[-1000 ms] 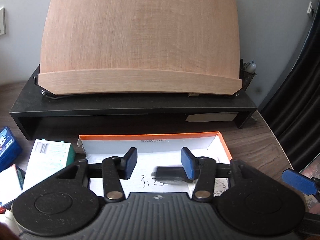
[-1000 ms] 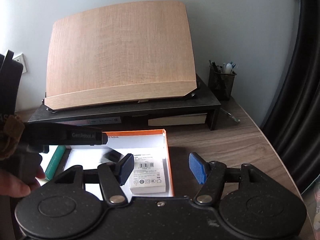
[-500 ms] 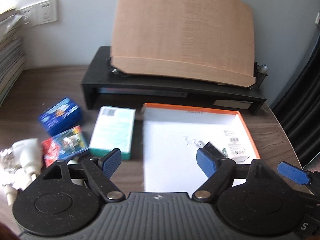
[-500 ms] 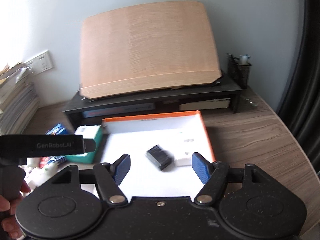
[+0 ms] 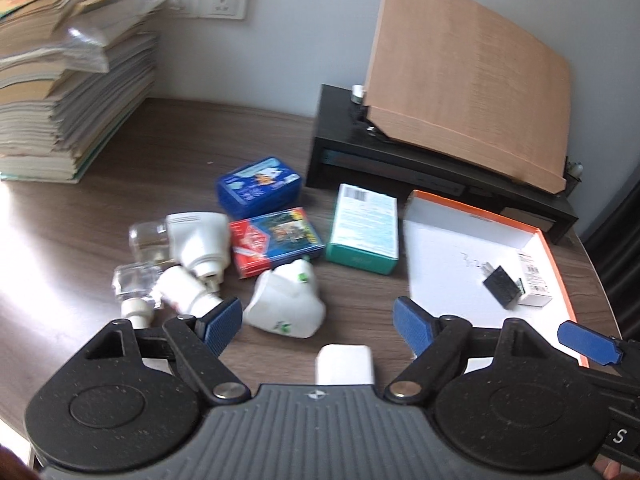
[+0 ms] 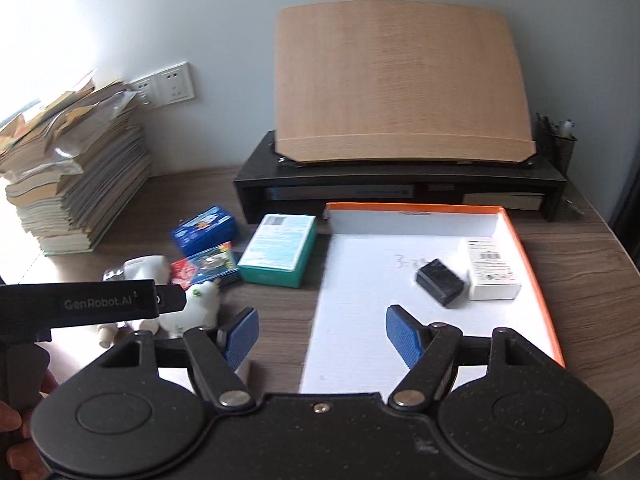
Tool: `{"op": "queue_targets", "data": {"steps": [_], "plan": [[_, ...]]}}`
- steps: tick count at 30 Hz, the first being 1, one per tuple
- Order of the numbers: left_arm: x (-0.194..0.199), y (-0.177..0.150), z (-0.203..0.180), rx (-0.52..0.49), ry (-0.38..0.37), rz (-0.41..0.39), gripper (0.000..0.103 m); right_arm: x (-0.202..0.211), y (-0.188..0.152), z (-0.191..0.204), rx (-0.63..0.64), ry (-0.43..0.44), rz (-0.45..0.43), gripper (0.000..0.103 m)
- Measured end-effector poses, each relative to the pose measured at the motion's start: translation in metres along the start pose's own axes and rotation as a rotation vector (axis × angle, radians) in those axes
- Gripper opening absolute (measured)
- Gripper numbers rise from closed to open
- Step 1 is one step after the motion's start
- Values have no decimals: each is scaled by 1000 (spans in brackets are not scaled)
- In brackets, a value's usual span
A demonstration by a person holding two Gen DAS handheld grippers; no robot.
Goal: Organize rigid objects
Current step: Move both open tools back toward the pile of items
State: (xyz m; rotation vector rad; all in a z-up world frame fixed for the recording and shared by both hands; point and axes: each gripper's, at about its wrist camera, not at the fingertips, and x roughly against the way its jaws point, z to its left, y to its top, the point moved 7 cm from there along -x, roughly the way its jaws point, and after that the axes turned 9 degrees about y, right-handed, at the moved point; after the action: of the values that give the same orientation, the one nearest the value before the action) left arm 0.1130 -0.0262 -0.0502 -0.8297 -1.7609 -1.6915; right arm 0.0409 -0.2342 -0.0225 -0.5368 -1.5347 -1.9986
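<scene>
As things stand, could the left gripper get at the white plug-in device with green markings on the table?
Probably yes: the left gripper is open and empty, and the white plug-in device with green markings lies just ahead with nothing on top.

The desk (image 6: 580,248) shows dark matt wood grain, the board (image 6: 400,80) pale smooth wood, and the tray (image 6: 532,264) white orange-edged cardboard.

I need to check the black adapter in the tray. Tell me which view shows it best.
The right wrist view: the black adapter lies near centre, unobstructed, beside the white box. The left wrist view shows the adapter too, smaller, towards the right edge.
</scene>
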Motion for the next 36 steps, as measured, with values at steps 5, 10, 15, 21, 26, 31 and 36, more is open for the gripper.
{"op": "queue_targets", "data": {"steps": [5, 10, 15, 21, 26, 31, 36], "plan": [[3, -5, 33, 36, 39, 5, 85, -11, -5, 26, 26, 38, 17, 84], [1, -9, 61, 71, 76, 10, 85, -18, -7, 45, 43, 64, 27, 84], [-9, -15, 88, 110, 131, 29, 85, -22, -8, 52, 46, 70, 30, 84], [-36, -17, 127, 203, 215, 76, 85, -26, -10, 49, 38, 60, 39, 84], [-59, -11, 141, 230, 244, 100, 85, -31, -9, 39, 19, 32, 43, 84], [-80, -9, 141, 187, 259, 106, 87, -36, -8, 28, 1, 5, 48, 84], [-94, -3, 145, 183, 260, 91, 87, -44, -7, 23, -16, -11, 59, 84]]}}
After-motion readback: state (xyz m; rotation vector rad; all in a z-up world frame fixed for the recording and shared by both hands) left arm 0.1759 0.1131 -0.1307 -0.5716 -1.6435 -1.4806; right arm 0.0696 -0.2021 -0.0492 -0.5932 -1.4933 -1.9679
